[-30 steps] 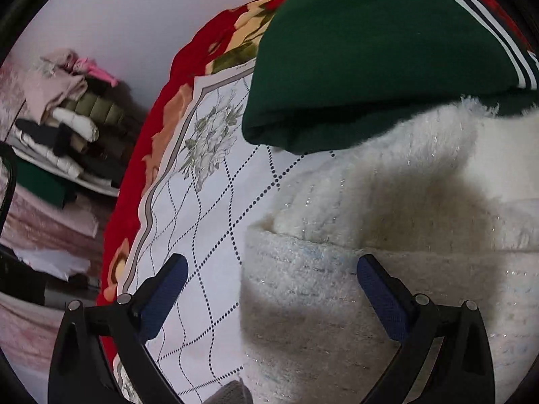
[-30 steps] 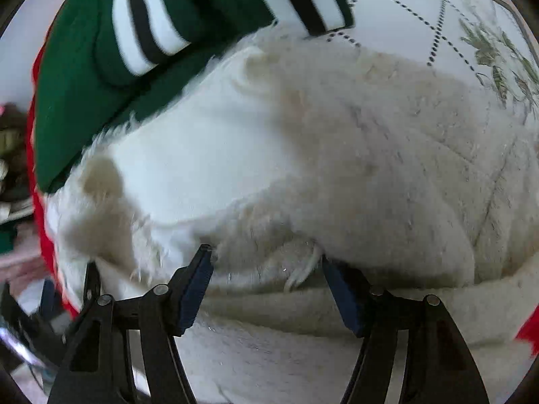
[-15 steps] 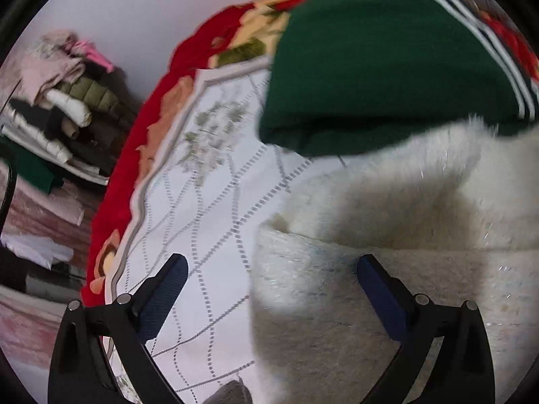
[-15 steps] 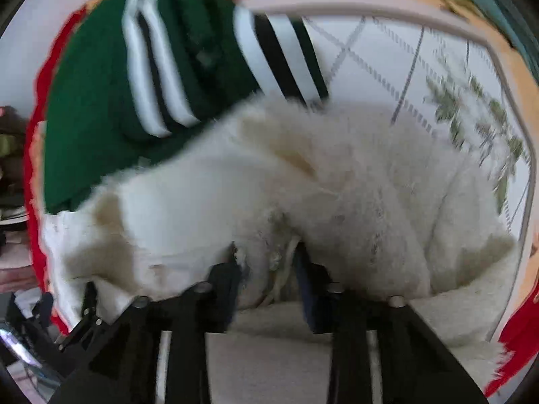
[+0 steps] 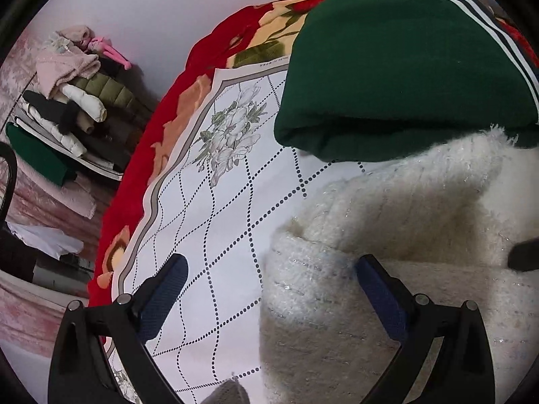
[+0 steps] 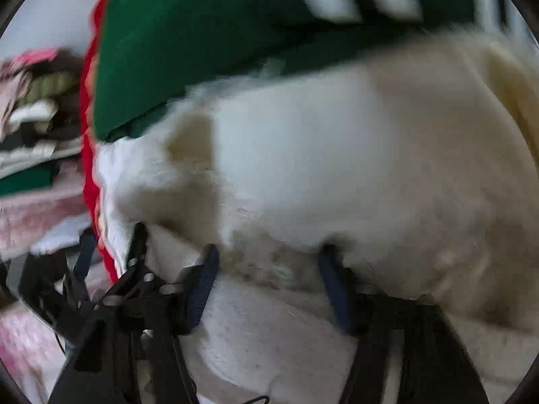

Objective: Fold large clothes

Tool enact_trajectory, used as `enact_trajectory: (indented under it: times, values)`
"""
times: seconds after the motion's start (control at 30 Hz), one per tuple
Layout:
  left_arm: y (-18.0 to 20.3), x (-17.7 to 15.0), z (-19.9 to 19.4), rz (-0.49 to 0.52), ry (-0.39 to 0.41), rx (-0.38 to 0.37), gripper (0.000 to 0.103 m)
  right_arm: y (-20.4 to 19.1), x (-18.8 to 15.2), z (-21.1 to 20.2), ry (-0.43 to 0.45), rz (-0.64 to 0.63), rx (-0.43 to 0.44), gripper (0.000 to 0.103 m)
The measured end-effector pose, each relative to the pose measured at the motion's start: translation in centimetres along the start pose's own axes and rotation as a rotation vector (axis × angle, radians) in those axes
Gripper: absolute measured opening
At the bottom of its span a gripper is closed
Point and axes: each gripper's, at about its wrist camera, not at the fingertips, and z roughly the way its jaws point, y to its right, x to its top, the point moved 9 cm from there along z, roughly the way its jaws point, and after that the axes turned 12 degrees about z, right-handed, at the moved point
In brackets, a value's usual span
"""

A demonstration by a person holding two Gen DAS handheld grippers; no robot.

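A fluffy white sweater (image 5: 404,235) lies on the bed, partly folded over itself; it fills the right wrist view (image 6: 320,168), which is blurred. My left gripper (image 5: 269,286) is open, its right finger over the sweater's near-left corner and its left finger over the bedsheet. My right gripper (image 6: 266,276) has its jaws apart with a bunched fold of the sweater between them. The frame does not show whether the pads press the cloth. A folded green sweater (image 5: 387,84) with white stripes lies just beyond the white one (image 6: 235,33).
The bed has a white sheet (image 5: 219,219) with dotted diamonds over a red floral blanket (image 5: 141,155). A pile of clothes (image 5: 67,101) sits on a rack to the left, off the bed. The left gripper shows at lower left of the right wrist view (image 6: 111,269).
My right gripper narrowed on a fold of the white sweater half a second ago, then widened again while swinging left. My left gripper stayed open and barely moved.
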Motion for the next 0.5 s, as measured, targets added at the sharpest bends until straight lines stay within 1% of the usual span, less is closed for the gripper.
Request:
enact_trajectory:
  times: [0.03, 0.07, 0.13, 0.23, 0.3, 0.33, 0.37, 0.4, 0.43, 0.47, 0.5]
  values:
    - [-0.1, 0.0, -0.1, -0.003, 0.001, -0.002, 0.103, -0.2, -0.1, 0.2, -0.006, -0.021, -0.024, 0.008]
    - [-0.2, -0.1, -0.3, -0.006, 0.0, -0.002, 0.103, -0.6, -0.5, 0.0, 0.026, -0.077, -0.086, 0.008]
    - [-0.5, -0.3, -0.6, -0.009, -0.001, -0.01, 0.103, -1.7, 0.5, -0.7, 0.111, -0.127, -0.169, 0.007]
    - [-1.0, -0.4, -1.2, -0.01, 0.01, -0.018, 0.103, -2.8, 1.2, -3.6, 0.232, -0.146, -0.193, 0.006]
    - [-1.6, -0.4, -1.8, -0.015, 0.023, -0.019, 0.103, -3.7, 2.4, -5.2, 0.323, -0.164, -0.226, 0.006]
    - [-1.8, -0.5, -2.0, -0.016, 0.025, -0.022, 0.103, -3.6, 3.1, -5.1, 0.32, -0.16, -0.237, 0.006]
    - [-2.2, -0.6, -2.4, -0.02, 0.028, -0.024, 0.103, -3.3, 3.6, -4.7, 0.282, -0.147, -0.237, 0.007]
    - [-2.8, -1.0, -2.8, -0.027, 0.033, -0.026, 0.103, -2.6, 4.0, -3.8, 0.216, -0.119, -0.239, 0.008]
    - [-3.4, -1.4, -3.2, -0.034, 0.033, -0.027, 0.103, -1.9, 4.2, -3.3, 0.195, -0.103, -0.238, 0.011]
    - [-4.2, -2.2, -3.6, -0.047, 0.03, -0.029, 0.103, -1.1, 3.9, -3.8, 0.185, -0.085, -0.212, 0.013]
    - [-5.3, -3.4, -4.0, -0.064, 0.023, -0.028, 0.103, -0.8, 3.4, -4.9, 0.19, -0.071, -0.197, 0.019]
